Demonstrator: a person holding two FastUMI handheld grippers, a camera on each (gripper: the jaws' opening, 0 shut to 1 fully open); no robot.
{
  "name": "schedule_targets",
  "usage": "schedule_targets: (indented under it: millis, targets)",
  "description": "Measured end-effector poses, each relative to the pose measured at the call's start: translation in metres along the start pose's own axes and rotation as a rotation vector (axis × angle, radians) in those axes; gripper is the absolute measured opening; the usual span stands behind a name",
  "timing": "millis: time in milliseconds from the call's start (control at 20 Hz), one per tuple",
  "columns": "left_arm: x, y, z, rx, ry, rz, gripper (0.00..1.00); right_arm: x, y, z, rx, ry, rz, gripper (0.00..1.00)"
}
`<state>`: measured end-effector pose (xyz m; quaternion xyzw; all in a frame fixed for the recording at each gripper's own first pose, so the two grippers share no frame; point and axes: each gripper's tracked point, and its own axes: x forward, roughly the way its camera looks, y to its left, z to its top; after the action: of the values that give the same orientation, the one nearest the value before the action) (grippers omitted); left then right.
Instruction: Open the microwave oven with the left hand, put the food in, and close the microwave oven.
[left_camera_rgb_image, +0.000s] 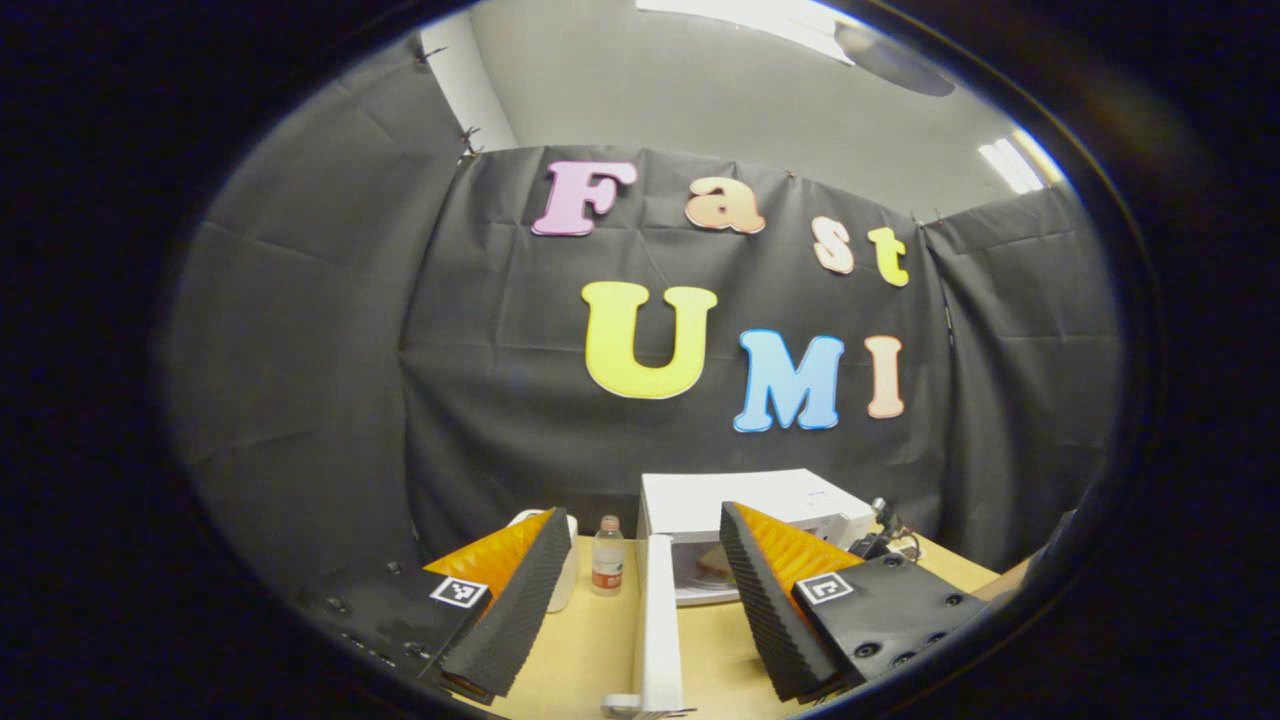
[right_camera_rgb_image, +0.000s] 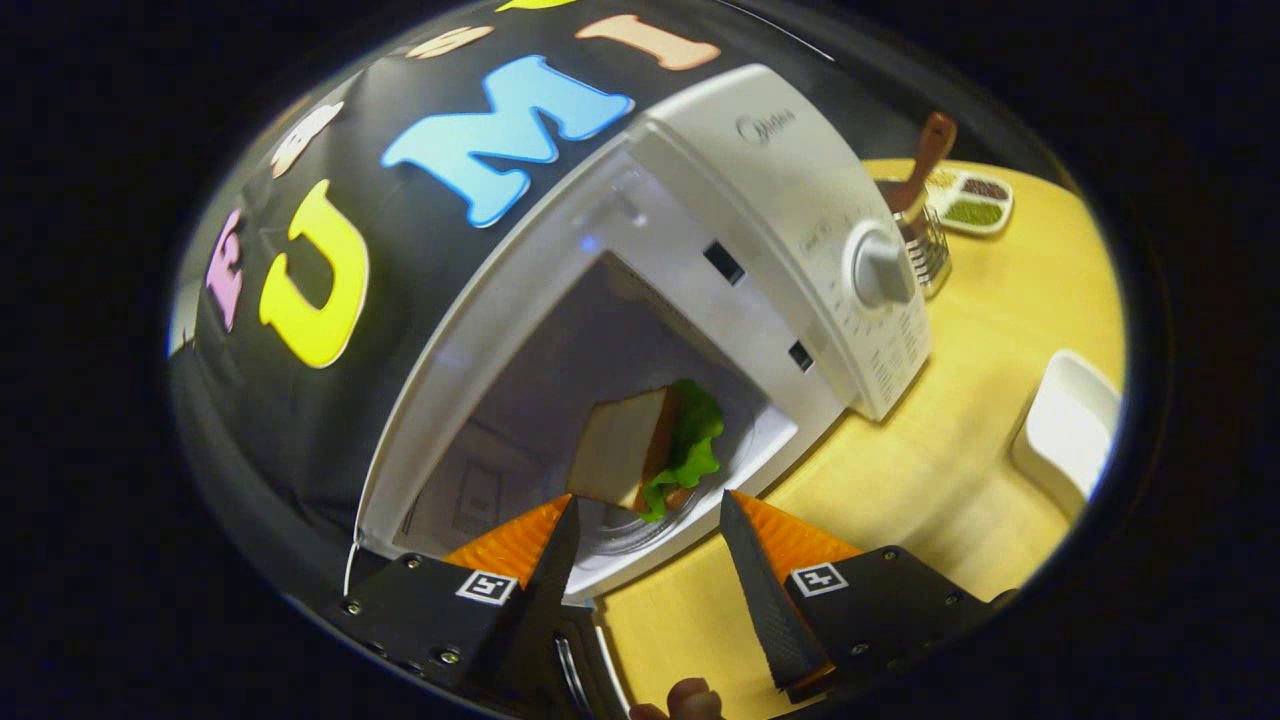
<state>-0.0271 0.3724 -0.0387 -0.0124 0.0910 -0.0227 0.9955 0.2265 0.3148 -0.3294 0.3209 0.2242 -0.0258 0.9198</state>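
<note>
Looking along your left hand-held gripper (left_camera_rgb_image: 640, 610), you see its two fingers spread wide and holding nothing, with the open microwave door (left_camera_rgb_image: 660, 625) standing edge-on between them; whether either finger touches the door cannot be told. Beyond the door sits the white microwave oven (left_camera_rgb_image: 750, 500) on the wooden table (left_camera_rgb_image: 585, 650), its cavity open toward you and a sandwich faintly visible inside. Just left of the oven stands a small clear bottle (left_camera_rgb_image: 607, 556) with a red label, and beside it a white container (left_camera_rgb_image: 568, 570) partly hidden by your left finger. Dark cables or small objects (left_camera_rgb_image: 885, 535) lie to the right of the oven; their kind cannot be told.

Through the right gripper view, your right hand-held gripper (right_camera_rgb_image: 645, 560) is also wide apart and empty, held just in front of the oven's open cavity (right_camera_rgb_image: 560, 400). The sandwich (right_camera_rgb_image: 640, 450), bread with green lettuce at its edge, rests on the glass turntable (right_camera_rgb_image: 625, 530) inside the oven, apart from both fingers. The control panel with its round dial (right_camera_rgb_image: 880, 268) faces the table. Farther off stand a metal utensil holder (right_camera_rgb_image: 925, 250) with a brown-handled tool, a compartment tray of seasonings (right_camera_rgb_image: 970, 200), and a white dish (right_camera_rgb_image: 1065, 430) near the table edge. Fingertips of a hand (right_camera_rgb_image: 685, 698) show at the bottom edge.
</note>
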Motion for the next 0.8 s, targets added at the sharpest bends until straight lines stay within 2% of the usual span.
schedule_targets:
  millis: [200,400,600,800]
  targets:
    - [0.012,-0.038,0.002,-0.005,-0.019,-0.056,0.96,-0.071,0.0,0.055,-0.304,-0.12,0.019,0.84]
    - [0.025,-0.075,-0.006,-0.024,-0.023,-0.114,0.96,-0.143,0.011,0.113,-0.54,-0.24,0.042,0.83]
    - [0.034,-0.107,-0.01,-0.035,-0.024,-0.164,0.97,-0.204,0.018,0.155,-0.596,-0.33,0.051,0.84]
    - [0.038,-0.123,-0.004,-0.028,-0.037,-0.182,0.95,-0.251,0.026,0.193,-0.654,-0.404,0.029,0.83]
